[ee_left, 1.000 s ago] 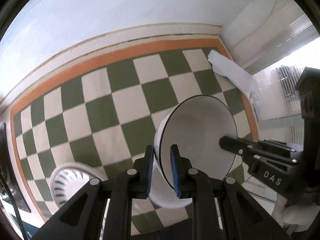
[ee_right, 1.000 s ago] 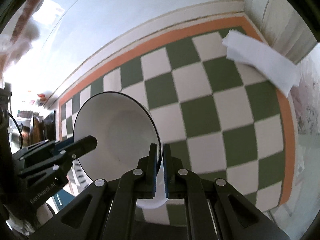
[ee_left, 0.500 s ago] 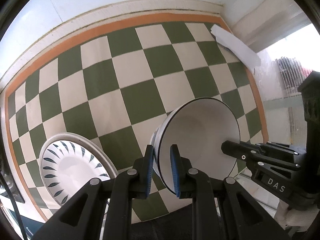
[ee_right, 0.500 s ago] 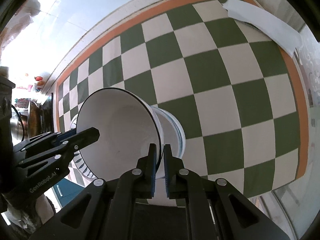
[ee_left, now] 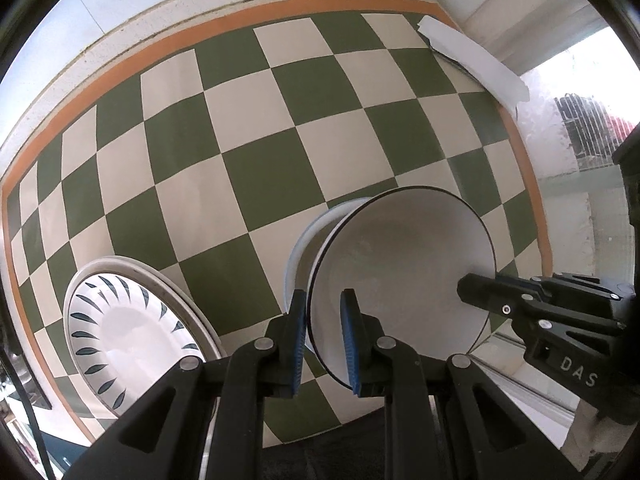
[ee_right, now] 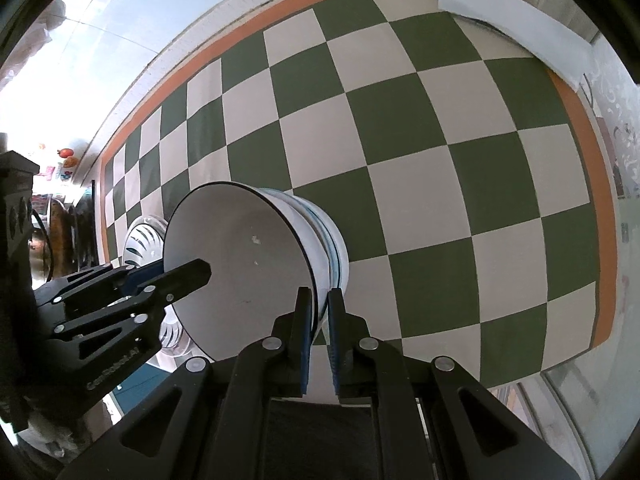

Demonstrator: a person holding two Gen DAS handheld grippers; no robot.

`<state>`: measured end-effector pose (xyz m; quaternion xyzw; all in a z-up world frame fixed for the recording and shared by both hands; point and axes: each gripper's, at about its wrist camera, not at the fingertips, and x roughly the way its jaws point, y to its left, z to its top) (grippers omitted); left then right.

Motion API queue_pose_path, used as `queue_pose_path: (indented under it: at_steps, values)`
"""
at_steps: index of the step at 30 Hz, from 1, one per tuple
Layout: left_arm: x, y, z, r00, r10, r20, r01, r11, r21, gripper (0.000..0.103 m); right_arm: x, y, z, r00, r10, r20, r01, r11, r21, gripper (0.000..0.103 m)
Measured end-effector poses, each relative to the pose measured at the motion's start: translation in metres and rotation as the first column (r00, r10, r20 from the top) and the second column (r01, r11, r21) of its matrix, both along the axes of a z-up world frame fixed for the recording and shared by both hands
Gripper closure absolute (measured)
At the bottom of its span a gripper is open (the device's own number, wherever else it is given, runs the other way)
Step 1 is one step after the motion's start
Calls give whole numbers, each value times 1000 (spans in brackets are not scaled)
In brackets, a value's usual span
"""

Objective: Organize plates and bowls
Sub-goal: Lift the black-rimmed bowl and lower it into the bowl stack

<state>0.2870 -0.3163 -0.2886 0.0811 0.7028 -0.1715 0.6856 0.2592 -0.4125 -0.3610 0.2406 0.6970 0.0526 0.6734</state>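
A white bowl with a black rim [ee_left: 400, 272] [ee_right: 240, 256] is held by both grippers. My left gripper [ee_left: 323, 320] pinches its near-left rim; my right gripper [ee_right: 319, 320] pinches the opposite rim. The bowl sits in or just above a stack of white bowls [ee_left: 304, 240] [ee_right: 332, 240] on the green and cream checkered tablecloth [ee_left: 260, 168]. A white plate with dark leaf marks [ee_left: 120, 328] lies to the left of the stack, and part of it shows in the right wrist view [ee_right: 144, 236].
A folded white paper [ee_left: 472, 60] [ee_right: 512, 20] lies at the far right corner of the cloth. The orange border [ee_left: 200, 40] marks the cloth's far edge by the wall. The table's near edge runs just under the grippers.
Both grippers have lowered the held bowl toward the table and onto the stack of bowls. The patterned plate has come into fuller view at the left.
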Motion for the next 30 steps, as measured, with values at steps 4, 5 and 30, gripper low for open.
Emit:
queue_pose_path:
  at_steps: [4,5,30]
  values:
    - [0,1,-5,1000,10,-5,-9,1000,8,88,0,3,-3,1000,11,-6,-11,1000,-1,93]
    - [0,1,-6,1000,13,-7,-13,1000,10,88,1,4,-5,1000,14,-10,-14,1000,0,93]
    - [3,5,-17,1000,11,10,-11,999,34,88,7,8,-12,1000,10,-29,-10,1000,10,93]
